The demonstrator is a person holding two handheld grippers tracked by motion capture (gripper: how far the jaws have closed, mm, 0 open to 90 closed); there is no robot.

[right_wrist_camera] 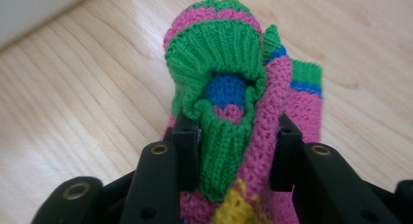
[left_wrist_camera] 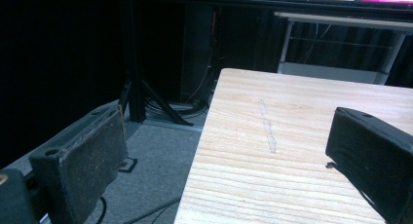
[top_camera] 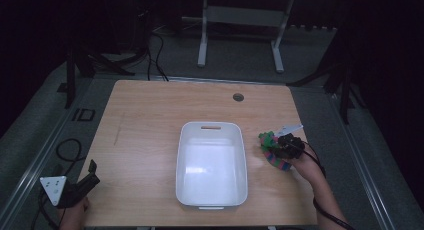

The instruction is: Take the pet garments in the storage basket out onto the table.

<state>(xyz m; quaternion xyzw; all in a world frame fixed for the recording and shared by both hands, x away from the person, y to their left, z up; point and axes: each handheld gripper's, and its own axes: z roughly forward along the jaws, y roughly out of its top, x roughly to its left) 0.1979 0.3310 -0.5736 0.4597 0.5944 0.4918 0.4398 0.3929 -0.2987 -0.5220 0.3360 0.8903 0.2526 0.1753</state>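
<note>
A knitted sock bundle [right_wrist_camera: 234, 83] in pink, green, blue and yellow is pinched between the jaws of my right gripper [right_wrist_camera: 237, 153], which is shut on it. In the high view the sock bundle [top_camera: 272, 149] hangs low over the wooden table [top_camera: 145, 120], just right of the white bin [top_camera: 211, 195], with the right gripper [top_camera: 280, 149] over it. My left gripper [top_camera: 90, 174] rests at the table's near left corner, jaws apart with nothing between them. The left gripper [left_wrist_camera: 229, 160] looks along the table's left edge.
The white bin stands in the middle of the table and holds nothing. A round cable hole [top_camera: 238, 97] sits near the far edge. Beyond the table are a white desk frame [top_camera: 240, 20], black stands and cables on the floor.
</note>
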